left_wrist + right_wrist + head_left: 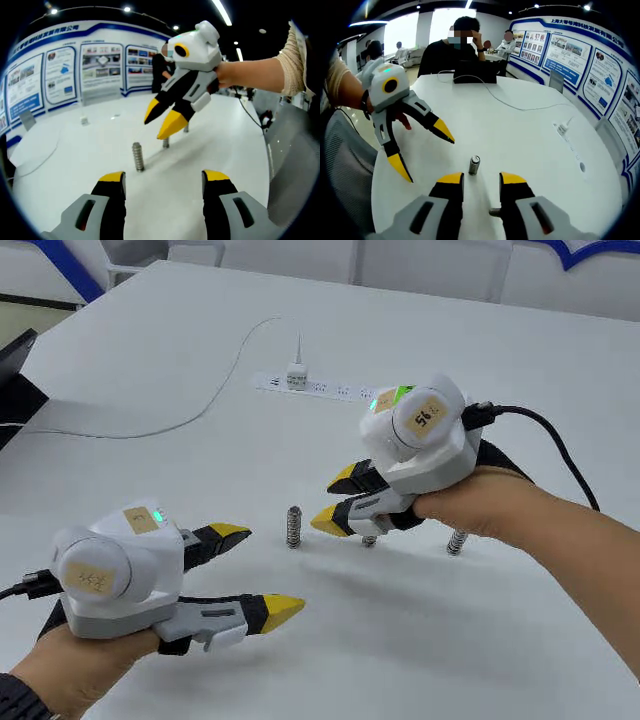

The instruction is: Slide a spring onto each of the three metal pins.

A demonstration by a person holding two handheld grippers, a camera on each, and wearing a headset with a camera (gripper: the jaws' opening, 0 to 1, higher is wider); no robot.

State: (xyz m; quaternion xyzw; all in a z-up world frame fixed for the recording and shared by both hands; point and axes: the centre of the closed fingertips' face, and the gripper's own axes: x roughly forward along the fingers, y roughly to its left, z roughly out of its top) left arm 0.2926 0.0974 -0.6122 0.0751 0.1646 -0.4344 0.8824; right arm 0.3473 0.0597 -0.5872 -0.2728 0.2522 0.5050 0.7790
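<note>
Left gripper [272, 568] and right gripper [322, 505] are held spread and empty near the middle pin [369, 540]; with springs [293, 527] seated either side of it, its own is to be verified next.

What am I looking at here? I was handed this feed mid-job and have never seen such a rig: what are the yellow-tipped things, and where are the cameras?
No robot arm here: a person holds white hand-held tongs with black-and-yellow tips in each hand. The head view looks down from a headset: the left tongs at the lower left, the right tongs further up. Each other view rides on one pair, looking along its tips. On the white table stand three small metal pins: the left pin and the right pin each wear a coiled grey spring; the middle pin is partly hidden under the right tongs. A white power strip lies further back. Both tongs are open and hold nothing.
</note>
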